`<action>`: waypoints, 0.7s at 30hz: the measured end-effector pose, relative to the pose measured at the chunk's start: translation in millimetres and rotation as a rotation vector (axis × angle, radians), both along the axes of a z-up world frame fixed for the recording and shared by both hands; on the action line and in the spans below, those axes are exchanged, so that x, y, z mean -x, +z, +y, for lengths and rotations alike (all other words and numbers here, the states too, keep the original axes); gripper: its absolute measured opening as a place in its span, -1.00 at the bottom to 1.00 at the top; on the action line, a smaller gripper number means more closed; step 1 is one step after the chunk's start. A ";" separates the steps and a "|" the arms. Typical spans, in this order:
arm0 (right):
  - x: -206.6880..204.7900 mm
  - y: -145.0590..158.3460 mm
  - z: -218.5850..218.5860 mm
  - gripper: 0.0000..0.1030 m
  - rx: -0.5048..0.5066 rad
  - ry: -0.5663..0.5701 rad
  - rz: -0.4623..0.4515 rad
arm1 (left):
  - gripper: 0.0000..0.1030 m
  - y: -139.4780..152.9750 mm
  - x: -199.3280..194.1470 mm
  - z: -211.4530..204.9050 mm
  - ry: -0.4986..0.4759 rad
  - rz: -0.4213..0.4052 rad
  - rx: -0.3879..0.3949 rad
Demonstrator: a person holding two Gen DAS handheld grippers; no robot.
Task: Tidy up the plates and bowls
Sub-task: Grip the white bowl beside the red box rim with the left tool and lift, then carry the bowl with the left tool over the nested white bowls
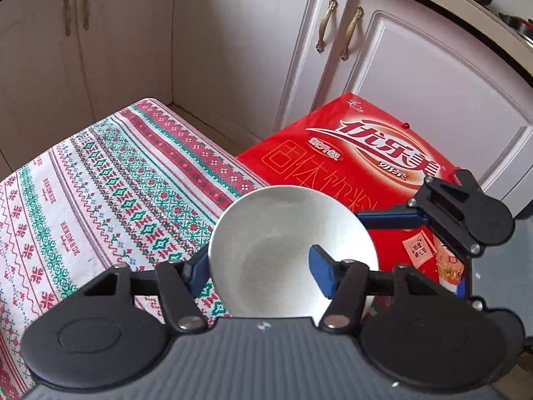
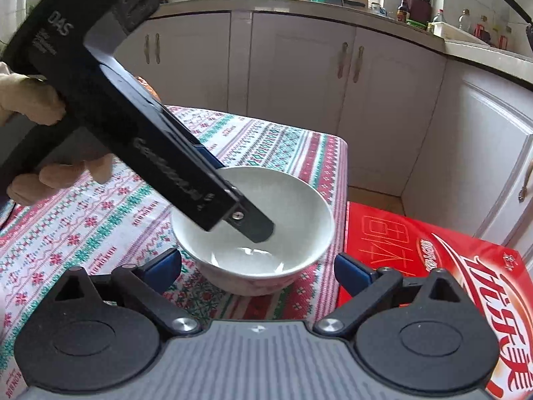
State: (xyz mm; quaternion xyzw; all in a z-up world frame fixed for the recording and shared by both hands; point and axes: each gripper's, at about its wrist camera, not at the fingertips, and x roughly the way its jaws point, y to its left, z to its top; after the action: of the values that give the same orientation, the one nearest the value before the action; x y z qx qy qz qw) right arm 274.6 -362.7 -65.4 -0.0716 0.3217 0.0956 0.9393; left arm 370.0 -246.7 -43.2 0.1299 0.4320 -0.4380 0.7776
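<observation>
- The left gripper (image 1: pixel 256 266) is gripping the near wall of the white bowl (image 1: pixel 283 233): one blue pad (image 1: pixel 321 271) is sitting inside the bowl and the other pad is pressing on the outside of the rim, so the tongs are clamped on the wall.
- In the right wrist view, the left gripper is coming down from the upper left, and its black finger (image 2: pixel 253 226) is reaching into the bowl; the hand (image 2: pixel 56 173) of the person is holding its handle at the left edge.
- The right gripper (image 2: pixel 258 270) is standing wide apart, with one blue pad (image 2: pixel 163 266) on each side of the bowl (image 2: pixel 299 206); the pads are lying close to the wall, but I cannot tell if they are touching it.
- The bowl is standing upright on the patterned tablecloth (image 2: pixel 100 220), near the table corner on the side of the red box.
- The red box (image 2: pixel 433 266) with white characters is lying just beside the table, lower than the cloth.
- Behind, the white cabinet doors (image 2: pixel 299 76) with brass handles are running along the wall.
- On the counter (image 2: pixel 333 0) above them, bottles and a knife block are standing.
</observation>
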 end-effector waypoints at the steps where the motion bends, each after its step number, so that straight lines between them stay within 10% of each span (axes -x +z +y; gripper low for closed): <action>1: 0.1 0.4 1.3 0.94 0.009 0.000 -0.006 | 0.11 -0.4 -0.4 -0.1 0.003 0.000 -0.002; 21: -0.2 4.7 -1.6 0.79 -0.007 0.016 0.011 | 0.03 -5.8 -6.8 -4.8 -0.013 0.004 -0.028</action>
State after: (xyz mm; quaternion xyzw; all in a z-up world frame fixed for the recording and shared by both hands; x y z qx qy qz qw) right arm 274.8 -364.3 -60.7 -0.0704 0.3262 0.1046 0.9369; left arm 376.8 -251.5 -49.0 0.1425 0.4389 -0.4374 0.7718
